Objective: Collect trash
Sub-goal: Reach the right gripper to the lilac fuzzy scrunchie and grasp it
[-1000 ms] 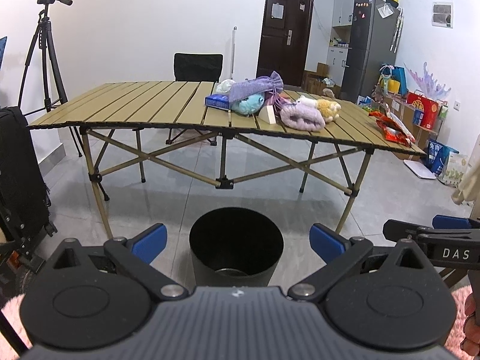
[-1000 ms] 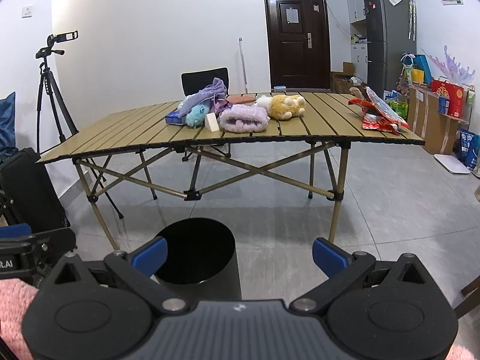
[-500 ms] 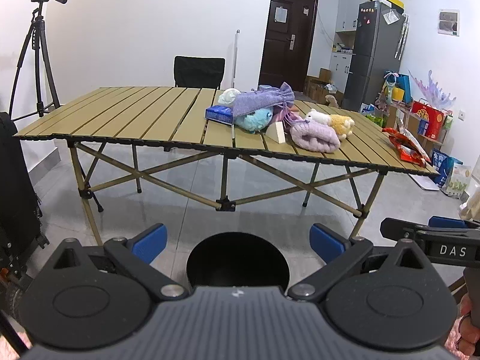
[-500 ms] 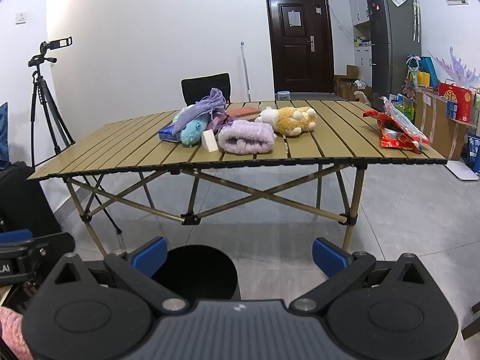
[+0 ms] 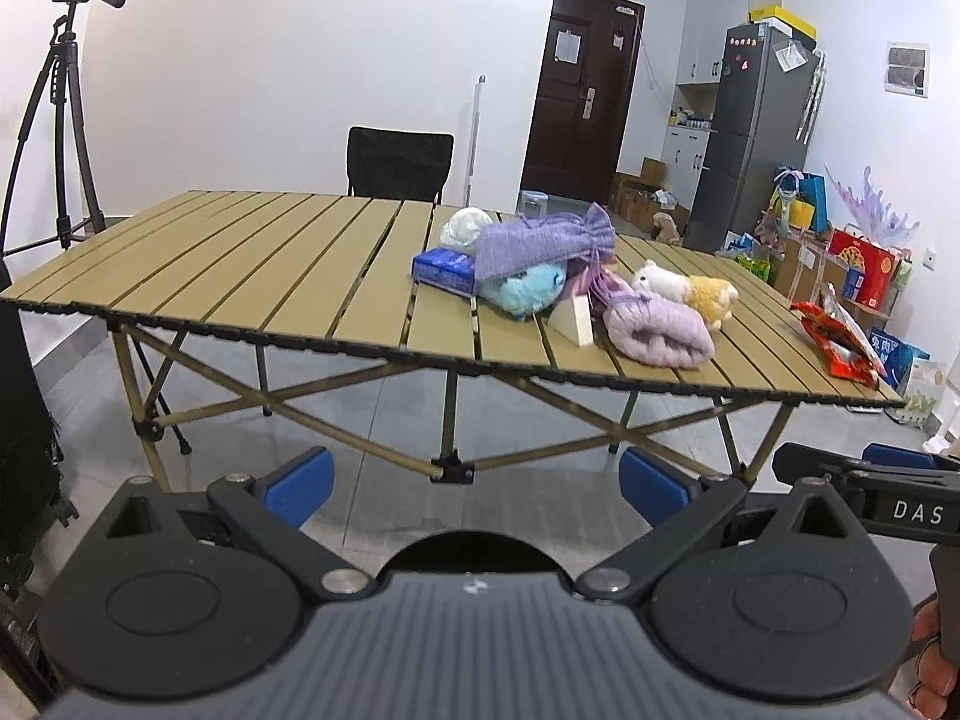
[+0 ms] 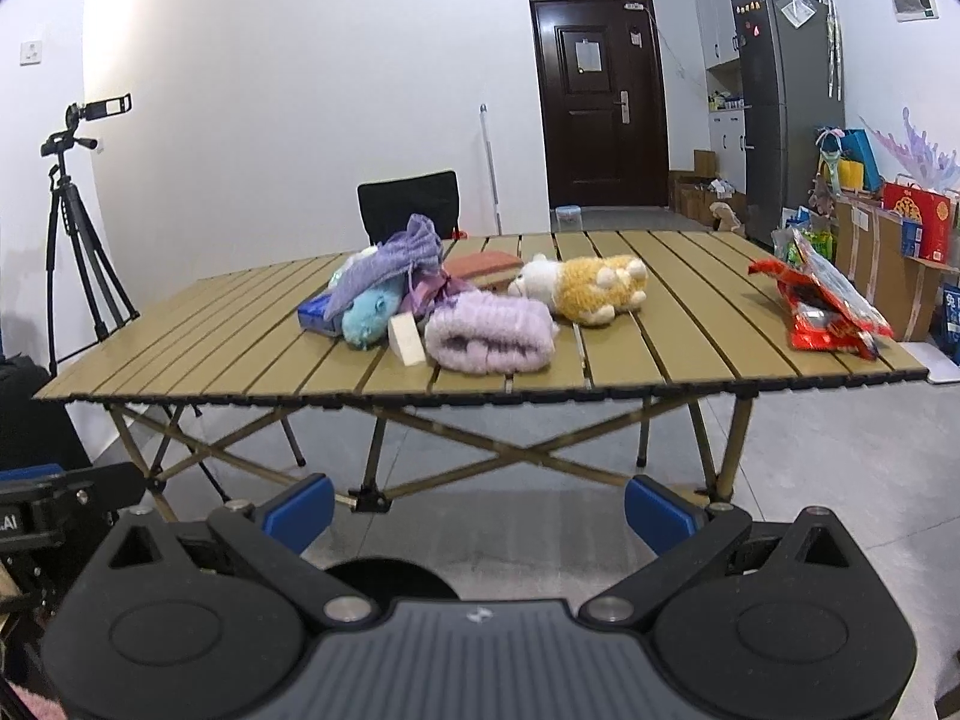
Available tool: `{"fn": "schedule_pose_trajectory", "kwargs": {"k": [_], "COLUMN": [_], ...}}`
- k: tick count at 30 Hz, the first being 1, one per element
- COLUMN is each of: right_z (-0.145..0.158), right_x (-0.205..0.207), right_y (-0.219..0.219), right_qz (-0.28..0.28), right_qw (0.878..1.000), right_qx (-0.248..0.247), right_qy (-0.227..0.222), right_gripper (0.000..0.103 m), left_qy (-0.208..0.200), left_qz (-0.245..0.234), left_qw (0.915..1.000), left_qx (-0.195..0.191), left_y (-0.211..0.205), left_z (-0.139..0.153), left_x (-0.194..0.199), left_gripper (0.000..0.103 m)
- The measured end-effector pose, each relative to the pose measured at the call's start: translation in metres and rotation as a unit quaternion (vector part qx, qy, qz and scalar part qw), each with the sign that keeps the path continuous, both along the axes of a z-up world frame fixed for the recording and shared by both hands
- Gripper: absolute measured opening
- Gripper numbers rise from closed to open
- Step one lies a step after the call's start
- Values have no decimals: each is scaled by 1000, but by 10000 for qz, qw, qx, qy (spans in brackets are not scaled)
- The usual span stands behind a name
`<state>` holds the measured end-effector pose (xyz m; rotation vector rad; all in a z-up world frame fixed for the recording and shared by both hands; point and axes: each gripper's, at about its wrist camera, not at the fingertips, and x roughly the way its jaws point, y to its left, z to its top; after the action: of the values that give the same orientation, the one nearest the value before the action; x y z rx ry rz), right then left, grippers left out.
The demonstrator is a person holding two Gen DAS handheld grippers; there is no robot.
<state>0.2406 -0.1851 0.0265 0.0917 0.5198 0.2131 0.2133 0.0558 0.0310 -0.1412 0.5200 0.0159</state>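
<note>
**Both claws apart, table ahead, bin low under them**

I see the room from both wrist cams. Ahead of the left claw (image 5: 474,486) stands a folding table (image 5: 240,276) with slatted tan top and crossed legs, on a grey tile floor (image 6: 810,456). Behind it a black chair (image 5: 399,162), a white wall, a dark door (image 5: 579,102) and a grey fridge (image 5: 753,132) further to the right. A tripod (image 5: 60,120) with a camera stands far left of the claw.

On the table, ahead and a bit right of my left claw: a blue packet (image 5: 447,270), a purple knit bag (image 5: 540,243), a teal plush (image 5: 528,294), a pale wedge block (image 5: 573,321), a lilac fluffy roll (image 5: 660,333) and a yellow-white plush (image 5: 684,291), all close together, some touching.

The trash itself: a red snack wrapper (image 6: 822,309), crumpled and shiny, partly open, lying at the table's right end, well right of the right claw (image 6: 477,513) and apart from the plush group. The black bin (image 5: 474,549) is just under and between the left fingers; only its round rim shows.

Left claw: fingers wide apart, nothing held. Right claw: same, apart and empty.
</note>
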Motion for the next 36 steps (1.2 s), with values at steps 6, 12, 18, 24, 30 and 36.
{"fn": "schedule_pose_trajectory", "kwargs": {"k": [6, 12, 18, 24, 30, 36], "right_z": [7, 11, 5, -13, -37, -53], "right_x": [29, 62, 101, 141, 184, 206], "right_y": [8, 14, 21, 27, 39, 42], "right_qz": [50, -45, -169, -218, -287, -310], "right_qw": [9997, 9983, 9963, 9969, 9976, 9980], "right_qx": [-75, -197, -295, -234, -284, -45], "right_qy": [-208, -543, -788, -715, -568, -545], "right_gripper": [103, 103, 103, 103, 103, 101], "left_qy": [-101, -199, -135, -111, -3, 98], "left_qz": [41, 102, 234, 340, 463, 506], "left_qw": [9999, 9997, 9996, 9993, 9988, 9987], "left_qx": [-46, -66, -27, 113, 129, 26], "left_y": [3, 7, 13, 15, 19, 21], "left_z": [5, 9, 8, 2, -6, -12], "left_x": [31, 62, 95, 127, 153, 163], "left_gripper": [103, 103, 103, 103, 103, 103]}}
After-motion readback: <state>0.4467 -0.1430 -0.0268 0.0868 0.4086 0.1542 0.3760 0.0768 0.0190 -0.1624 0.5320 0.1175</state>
